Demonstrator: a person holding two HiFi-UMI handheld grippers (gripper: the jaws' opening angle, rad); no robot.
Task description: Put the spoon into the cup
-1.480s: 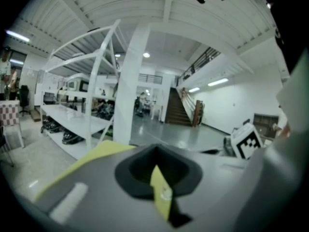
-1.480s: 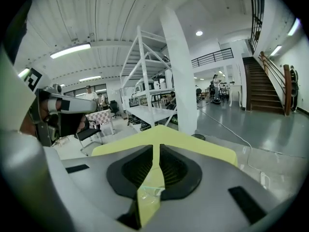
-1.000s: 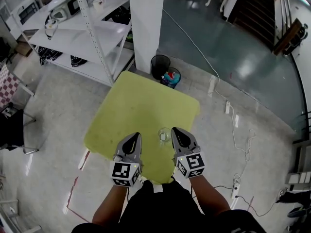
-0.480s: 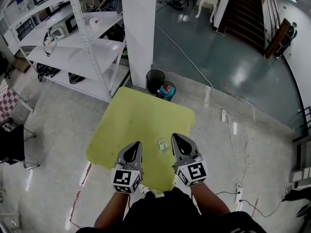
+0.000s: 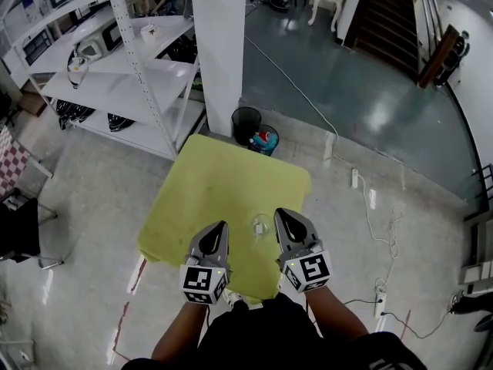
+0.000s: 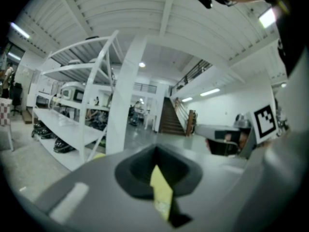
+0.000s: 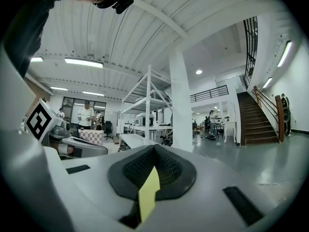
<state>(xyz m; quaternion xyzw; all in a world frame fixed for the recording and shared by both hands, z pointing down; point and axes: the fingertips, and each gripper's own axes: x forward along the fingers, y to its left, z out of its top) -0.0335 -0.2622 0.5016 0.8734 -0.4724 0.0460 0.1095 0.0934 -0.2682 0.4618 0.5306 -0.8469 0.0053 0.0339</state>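
Note:
A small clear glass cup stands near the front edge of the yellow-green table. Something pale shows in it, too small to tell whether it is the spoon. My left gripper is just left of the cup, and my right gripper is just right of it. Both are shut with nothing held. In the left gripper view the left gripper has its jaws pressed together, with a sliver of yellow table showing through the slit. The right gripper looks the same in the right gripper view. Neither gripper view shows the cup.
A white pillar and white metal shelving stand beyond the table's far left. Two dark bins sit at the table's far edge. Cables and power strips lie on the floor to the right. A black chair is at the left.
The head view has shifted a little, so the table sits slightly lower in the picture. Both grippers stay shut on either side of the cup.

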